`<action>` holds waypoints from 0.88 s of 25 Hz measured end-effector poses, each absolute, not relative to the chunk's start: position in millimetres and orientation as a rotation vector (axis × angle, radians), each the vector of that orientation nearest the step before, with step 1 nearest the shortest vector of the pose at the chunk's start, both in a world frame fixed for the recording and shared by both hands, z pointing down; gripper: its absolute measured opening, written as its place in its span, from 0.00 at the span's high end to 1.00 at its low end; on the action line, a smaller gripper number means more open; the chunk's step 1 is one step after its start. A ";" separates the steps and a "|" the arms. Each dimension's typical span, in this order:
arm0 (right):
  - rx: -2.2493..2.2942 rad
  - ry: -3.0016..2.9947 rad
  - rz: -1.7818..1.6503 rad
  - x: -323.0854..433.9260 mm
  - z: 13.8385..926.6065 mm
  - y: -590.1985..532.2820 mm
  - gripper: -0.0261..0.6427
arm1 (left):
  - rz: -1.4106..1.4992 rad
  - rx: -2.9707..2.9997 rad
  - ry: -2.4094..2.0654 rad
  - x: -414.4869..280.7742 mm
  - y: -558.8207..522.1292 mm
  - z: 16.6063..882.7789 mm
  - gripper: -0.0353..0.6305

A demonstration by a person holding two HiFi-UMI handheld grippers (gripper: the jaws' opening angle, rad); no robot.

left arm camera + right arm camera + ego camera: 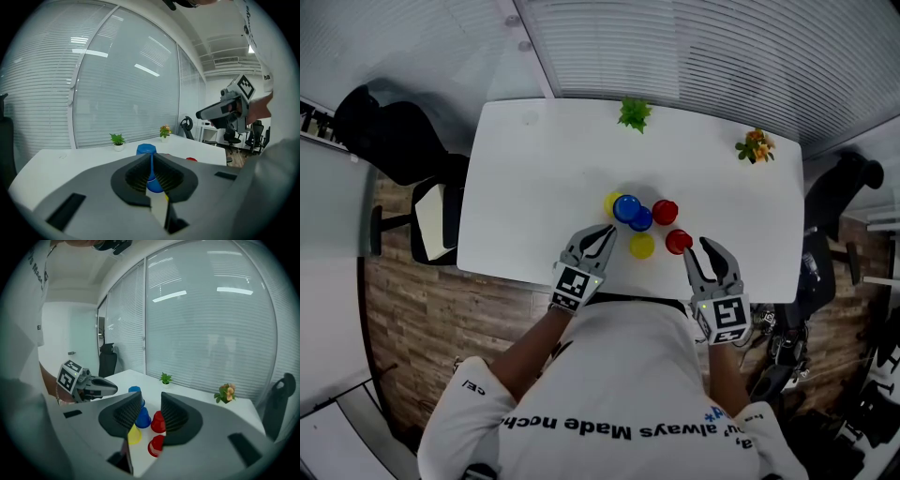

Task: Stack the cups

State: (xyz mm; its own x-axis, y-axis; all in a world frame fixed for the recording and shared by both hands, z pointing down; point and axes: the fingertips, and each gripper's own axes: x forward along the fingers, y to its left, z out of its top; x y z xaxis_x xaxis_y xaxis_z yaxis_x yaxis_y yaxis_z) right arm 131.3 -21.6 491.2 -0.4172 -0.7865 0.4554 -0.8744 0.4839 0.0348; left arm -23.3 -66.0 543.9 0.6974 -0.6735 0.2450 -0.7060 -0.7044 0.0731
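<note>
Several small upturned cups cluster at the front middle of the white table [534, 159]: a yellow cup [610, 201] behind a blue cup [626, 207], a second blue cup [642, 219], a red cup [665, 211], a nearer yellow cup [642, 246] and a nearer red cup [678, 241]. My left gripper [605, 231] points at the cluster from the front left, shut, with nothing held; a blue cup [146, 149] shows beyond its tips [151, 161]. My right gripper [709, 247] sits just right of the near red cup [156, 445], jaws open and empty [151, 411].
A green potted plant [634, 114] and an orange-flowered plant [755, 146] stand along the table's far edge. A black chair [394, 141] is at the left, another chair [844, 183] at the right. Window blinds run behind the table.
</note>
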 end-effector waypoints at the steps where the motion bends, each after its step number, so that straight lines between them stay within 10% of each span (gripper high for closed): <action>1: 1.379 -2.314 0.298 132.0 497.1 -21.0 0.74 | 0.300 2.742 -1.124 -23.8 -66.0 543.9 0.90; 22: 1.340 -2.187 0.398 162.5 614.7 -8.3 0.56 | 0.299 2.737 -1.134 -27.1 -63.2 542.2 0.90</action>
State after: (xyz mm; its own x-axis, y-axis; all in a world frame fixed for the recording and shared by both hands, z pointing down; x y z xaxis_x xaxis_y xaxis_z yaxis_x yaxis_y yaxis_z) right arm 162.5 -8.3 614.7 -0.3599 -0.7272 0.5845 -0.8865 0.4619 0.0289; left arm -27.1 -63.2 542.2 0.6917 -0.6791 0.2458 -0.7119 -0.6984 0.0740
